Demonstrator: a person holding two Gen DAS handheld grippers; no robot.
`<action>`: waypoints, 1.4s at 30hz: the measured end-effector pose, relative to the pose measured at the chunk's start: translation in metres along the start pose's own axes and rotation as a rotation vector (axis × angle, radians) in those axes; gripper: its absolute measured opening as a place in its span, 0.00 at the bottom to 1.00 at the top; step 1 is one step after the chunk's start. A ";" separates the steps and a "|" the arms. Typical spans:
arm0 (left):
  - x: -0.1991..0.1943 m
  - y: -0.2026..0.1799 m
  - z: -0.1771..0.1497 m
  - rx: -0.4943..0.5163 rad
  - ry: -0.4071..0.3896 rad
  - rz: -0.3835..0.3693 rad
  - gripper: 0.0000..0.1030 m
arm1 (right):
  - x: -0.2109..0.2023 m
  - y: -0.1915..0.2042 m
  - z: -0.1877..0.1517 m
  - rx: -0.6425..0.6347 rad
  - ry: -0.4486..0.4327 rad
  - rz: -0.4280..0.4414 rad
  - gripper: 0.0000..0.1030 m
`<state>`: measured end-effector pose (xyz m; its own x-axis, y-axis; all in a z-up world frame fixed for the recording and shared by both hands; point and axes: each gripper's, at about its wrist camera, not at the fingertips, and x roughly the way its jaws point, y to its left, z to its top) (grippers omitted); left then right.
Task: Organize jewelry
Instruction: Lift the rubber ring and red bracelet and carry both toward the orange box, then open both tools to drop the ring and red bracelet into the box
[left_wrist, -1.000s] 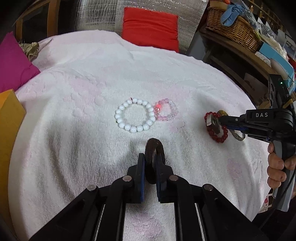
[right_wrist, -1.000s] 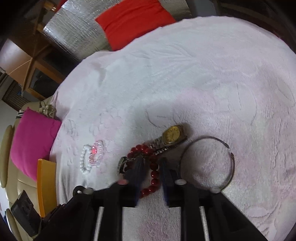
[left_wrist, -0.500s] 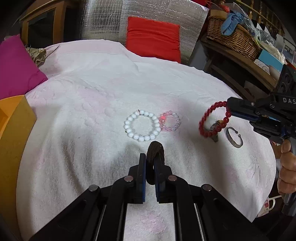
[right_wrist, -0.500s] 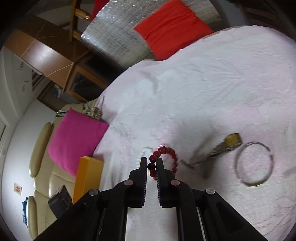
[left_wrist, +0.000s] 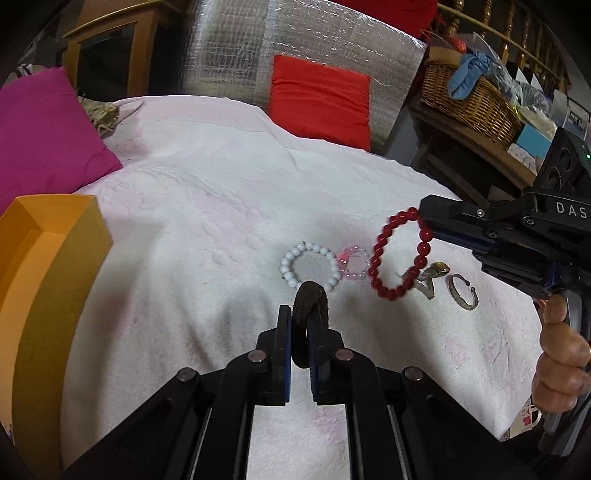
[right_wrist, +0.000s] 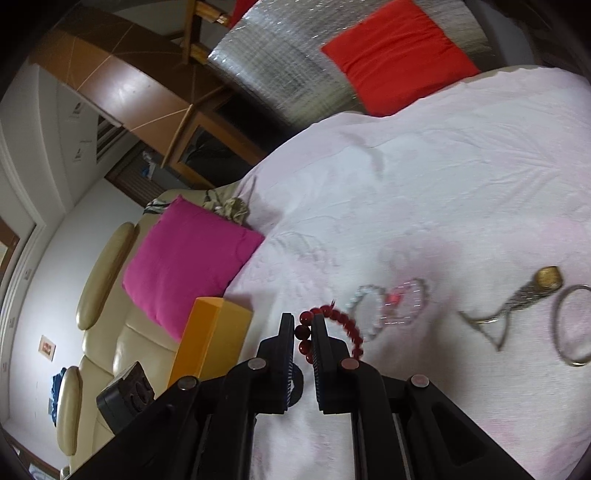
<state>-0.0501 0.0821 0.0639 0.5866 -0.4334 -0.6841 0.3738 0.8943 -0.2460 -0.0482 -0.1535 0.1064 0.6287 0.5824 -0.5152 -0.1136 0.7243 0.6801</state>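
Observation:
My left gripper (left_wrist: 299, 314) is shut on a dark brown bracelet (left_wrist: 309, 295) and holds it above the white towel. My right gripper (right_wrist: 303, 325) is shut on a red bead bracelet (right_wrist: 334, 317), which hangs in the air at the right of the left wrist view (left_wrist: 384, 258). A white bead bracelet (left_wrist: 295, 258), a clear pink bracelet (left_wrist: 354, 264), a gold watch (left_wrist: 432, 275) and a metal bangle (left_wrist: 461, 293) lie on the towel. An open orange box (left_wrist: 40, 258) stands at the left edge, also in the right wrist view (right_wrist: 210, 339).
A magenta cushion (left_wrist: 44, 133) lies at the back left and a red cushion (left_wrist: 321, 96) at the back. A wicker basket (left_wrist: 469, 99) sits on a shelf at the right. The towel-covered table (left_wrist: 207, 192) drops off at the right and front edges.
The right gripper closed on the red bracelet, lifted it off the towel and carried it left. The left gripper, still holding the brown bracelet, pulled back and higher; the orange box came into view.

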 end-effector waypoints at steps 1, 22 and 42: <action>-0.001 0.002 0.000 -0.002 -0.001 0.004 0.08 | 0.003 0.004 -0.001 -0.006 0.002 0.004 0.10; -0.057 0.044 -0.002 -0.104 -0.099 0.092 0.08 | 0.035 0.059 -0.018 -0.088 0.038 0.027 0.11; -0.122 0.204 -0.042 -0.449 -0.124 0.477 0.08 | 0.211 0.217 -0.070 -0.258 0.263 0.080 0.11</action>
<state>-0.0756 0.3223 0.0679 0.7017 0.0352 -0.7116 -0.2669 0.9390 -0.2168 0.0055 0.1525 0.1091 0.3946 0.6916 -0.6050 -0.3655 0.7222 0.5872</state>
